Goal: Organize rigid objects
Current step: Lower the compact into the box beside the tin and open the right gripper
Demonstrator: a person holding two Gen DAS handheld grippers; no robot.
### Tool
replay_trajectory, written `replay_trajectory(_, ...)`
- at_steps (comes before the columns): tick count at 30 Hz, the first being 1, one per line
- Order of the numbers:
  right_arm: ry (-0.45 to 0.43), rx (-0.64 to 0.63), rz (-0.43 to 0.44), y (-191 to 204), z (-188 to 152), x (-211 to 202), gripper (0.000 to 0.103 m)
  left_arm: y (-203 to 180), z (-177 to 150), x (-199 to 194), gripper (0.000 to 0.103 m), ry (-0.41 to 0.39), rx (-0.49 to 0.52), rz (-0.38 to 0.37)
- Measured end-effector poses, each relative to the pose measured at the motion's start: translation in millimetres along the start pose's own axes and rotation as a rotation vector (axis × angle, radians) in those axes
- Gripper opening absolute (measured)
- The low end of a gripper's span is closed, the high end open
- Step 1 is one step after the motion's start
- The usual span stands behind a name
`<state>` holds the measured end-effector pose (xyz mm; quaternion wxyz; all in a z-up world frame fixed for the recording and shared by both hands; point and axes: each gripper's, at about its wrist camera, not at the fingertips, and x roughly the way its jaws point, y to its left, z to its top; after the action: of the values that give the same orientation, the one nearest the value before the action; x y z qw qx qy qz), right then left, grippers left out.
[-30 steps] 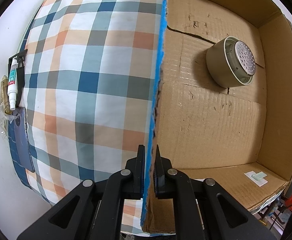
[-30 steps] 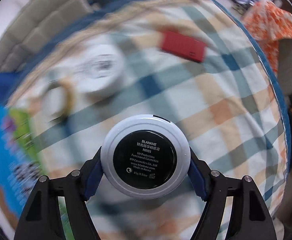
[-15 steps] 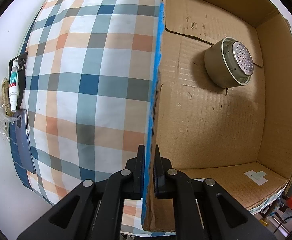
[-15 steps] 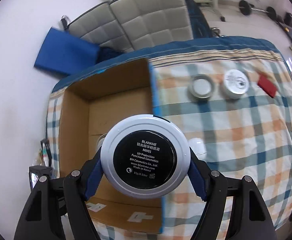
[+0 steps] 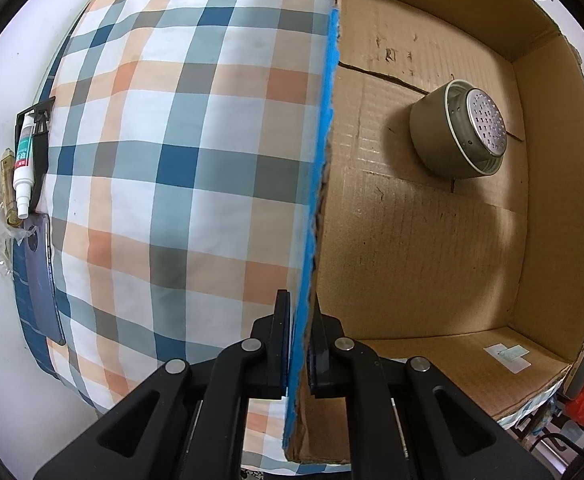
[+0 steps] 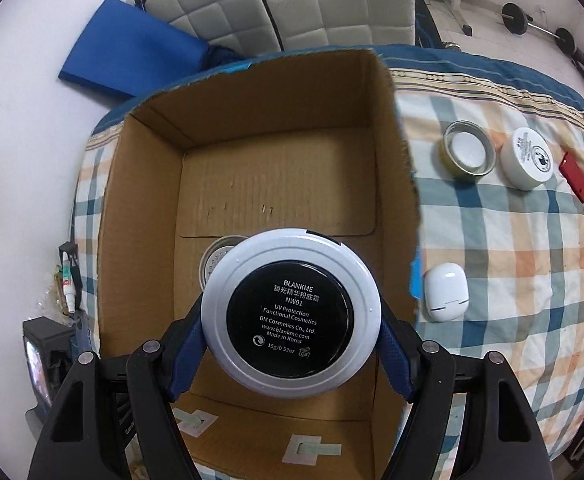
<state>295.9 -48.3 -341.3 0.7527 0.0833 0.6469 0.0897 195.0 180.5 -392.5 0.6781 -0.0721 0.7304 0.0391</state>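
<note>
Right wrist: right gripper (image 6: pixel 291 314) clamping compact (image 6: pixel 291 312), now over box (image 6: pixel 140 208) | drop's next | left gripper (image 5: pixel 300 344) pinching box wall

Matt corrugated cardboard box (image 6: pixel 276 152), glossy plastic compact (image 6: pixel 290 312), woven checked cloth (image 5: pixel 172 168)

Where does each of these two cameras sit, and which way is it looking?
Left wrist view: rides the left hand-held gripper, looking straight down; its black fingers pinch the wall of the cardboard box on the plaid bedspread.
Right wrist view: rides the right hand-held gripper, looking steeply down over the box; its fingers clamp a round white compact.
Shared: both show the box, the perforated metal tin inside it, the bedspread and a small spray bottle.
</note>
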Motion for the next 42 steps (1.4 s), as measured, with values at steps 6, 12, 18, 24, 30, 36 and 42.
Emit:
replay_trajectory(6, 0.029, -0.010, -0.020, 8.0, 5.0, 17.6, 0.077, 4.2, 0.6, 0.9, 0.005, 0.003, 0.001, -0.007)
replay_trajectory(12, 0.055, -0.018, -0.048, 13.3, 10.8, 35.4, 0.077, 6.0, 3.3, 2.2, 0.005, 0.004, 0.002, -0.012)
replay_trajectory(18, 0.081, -0.030, -0.089, 17.7, 12.6, 52.5, 0.077, 5.9, 4.0, 3.5, 0.005, 0.006, 0.007, -0.013)
replay_trajectory(24, 0.105, -0.013, -0.107, 15.1, 14.4, 65.9, 0.078, 4.2, 5.2, 3.0, 0.005, 0.006, 0.009, -0.013)
replay_trajectory(30, 0.127, 0.007, -0.144, 13.3, 16.9, 73.6, 0.079, 1.8, 6.8, 3.0, 0.005, 0.005, 0.013, -0.009)
replay_trajectory(36, 0.111, 0.000, -0.152, 15.0, 17.7, 69.7, 0.099, -1.0, 7.6, 3.4, 0.005, 0.003, 0.015, -0.005)
replay_trajectory(42, 0.107, 0.000, -0.125, 18.8, 17.0, 62.3, 0.103, -3.3, 6.6, 2.4, 0.005, 0.000, 0.017, -0.004)
